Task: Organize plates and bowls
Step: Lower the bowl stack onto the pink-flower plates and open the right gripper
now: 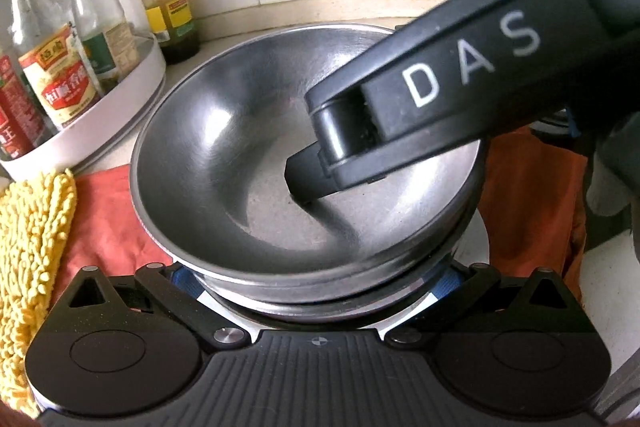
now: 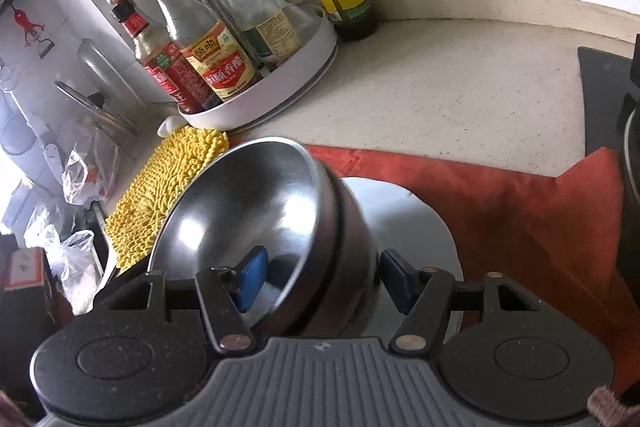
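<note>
We see the right gripper (image 2: 320, 281) with its fingers (image 2: 252, 277) straddling the near rim of a steel bowl (image 2: 248, 211): the left blue pad sits inside the bowl, the right pad outside against the wall of a second bowl (image 2: 356, 227) nested under it. A gap shows beside each pad, so the fingers stand parted around the rim rather than clamped on it. The two bowls tilt toward the left of these fingers and rest on a white plate (image 2: 412, 219), which lies on a red cloth (image 2: 500, 203) on the counter (image 2: 460, 87).

In the left wrist view the same bowl (image 1: 224, 147) fills the space just ahead of the left gripper (image 1: 318, 291), and the right gripper's black arm (image 1: 440, 99) reaches down into it from the upper right. The left fingers hide under the stack; only blue slivers show at either side of it, and we cannot tell whether they grip.

Beyond the fingers to the left lie a yellow mop cloth (image 2: 168, 187) and a white turntable (image 2: 280, 95) of sauce bottles (image 2: 220, 67).
</note>
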